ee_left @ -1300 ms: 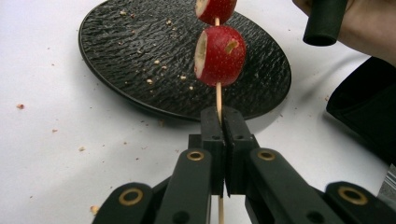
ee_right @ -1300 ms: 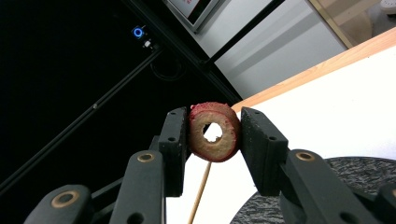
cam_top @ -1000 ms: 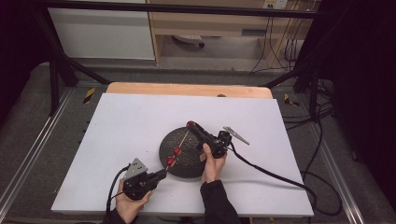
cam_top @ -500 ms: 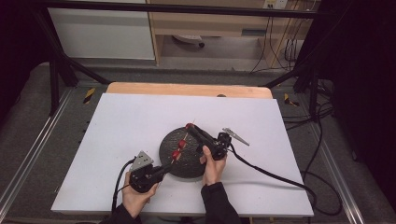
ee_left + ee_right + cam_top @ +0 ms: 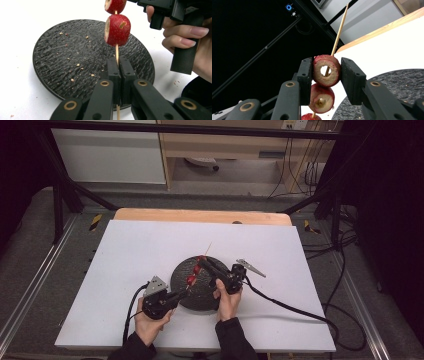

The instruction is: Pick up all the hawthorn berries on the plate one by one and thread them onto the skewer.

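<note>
I am holding my left hand-held gripper (image 5: 117,75) nearest to me, its jaws pinched tight on the thin wooden skewer (image 5: 117,51), which is rising straight up out of them. In the high view this left hand-held gripper (image 5: 182,294) is sitting at the near left edge of the black plate (image 5: 182,275), with my left hand (image 5: 150,322) wrapped around its handle over the white tabletop (image 5: 140,250).

Just above the jaws, a red fruit piece (image 5: 117,30) is sitting on the skewer, hanging over the black plate (image 5: 70,57), whose rough surface is carrying scattered crumbs. A second piece (image 5: 115,5) is sitting right above it.

Farther up the stick, I am clamping my right hand-held gripper (image 5: 327,72) on the top fruit piece (image 5: 326,70), a cored ring with the skewer (image 5: 339,27) passing through its hole; both pads are pressing on its sides. Another piece (image 5: 322,98) is sitting just below it on the same stick. In the high view my right hand-held gripper (image 5: 202,262) is reaching over the plate, my right hand (image 5: 227,300) holding it from the near right side.

Beyond the fruit, the bare pointed end of the skewer (image 5: 207,247) is sticking out toward the far side of the tabletop.
</note>
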Demonstrator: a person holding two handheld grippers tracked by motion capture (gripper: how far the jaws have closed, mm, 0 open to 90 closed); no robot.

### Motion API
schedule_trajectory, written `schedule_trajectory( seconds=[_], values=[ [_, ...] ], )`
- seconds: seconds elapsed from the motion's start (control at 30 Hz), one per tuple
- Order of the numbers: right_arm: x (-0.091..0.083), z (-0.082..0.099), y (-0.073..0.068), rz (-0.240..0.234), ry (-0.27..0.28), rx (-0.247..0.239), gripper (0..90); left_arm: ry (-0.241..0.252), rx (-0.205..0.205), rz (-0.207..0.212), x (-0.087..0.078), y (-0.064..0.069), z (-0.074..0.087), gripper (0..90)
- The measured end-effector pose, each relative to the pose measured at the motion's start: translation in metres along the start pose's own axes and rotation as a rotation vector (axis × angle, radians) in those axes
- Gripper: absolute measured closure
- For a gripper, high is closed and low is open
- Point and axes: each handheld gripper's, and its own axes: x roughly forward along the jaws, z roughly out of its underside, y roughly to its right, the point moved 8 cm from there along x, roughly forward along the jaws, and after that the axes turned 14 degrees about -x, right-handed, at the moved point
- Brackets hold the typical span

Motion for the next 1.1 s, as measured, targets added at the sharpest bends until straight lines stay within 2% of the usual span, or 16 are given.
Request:
schedule_trajectory(
  seconds=[0.27, 0.4, 0.53, 0.77, 0.87, 1.0, 1.1],
  values=[
    [0.0, 0.002, 0.001, 0.008, -0.04, -0.026, 61.6, -0.007, 0.005, 0.002, 0.0, -0.001, 0.003, 88.7],
    [-0.002, 0.002, 0.002, 0.02, -0.06, -0.053, 54.2, -0.008, 0.008, 0.001, 0.0, -0.003, 0.004, 88.7],
    [-0.004, -0.001, 0.003, 0.035, -0.086, -0.09, 42.9, -0.008, 0.008, -0.003, -0.001, -0.005, 0.005, 88.7],
    [-0.012, -0.004, 0.007, 0.065, -0.19, -0.185, 22.4, -0.01, 0.029, -0.013, -0.005, -0.009, 0.006, 88.7],
    [-0.018, -0.006, 0.011, 0.079, -0.225, -0.23, 17.0, -0.014, 0.036, -0.02, -0.008, -0.013, 0.007, 88.7],
    [-0.027, -0.004, 0.018, 0.084, -0.307, -0.283, 9.7, -0.024, 0.044, -0.029, -0.012, -0.018, 0.008, 88.7],
    [-0.035, -0.002, 0.024, 0.09, -0.35, -0.311, 7.3, -0.031, 0.049, -0.034, -0.014, -0.021, 0.008, 88.7]
  ],
)
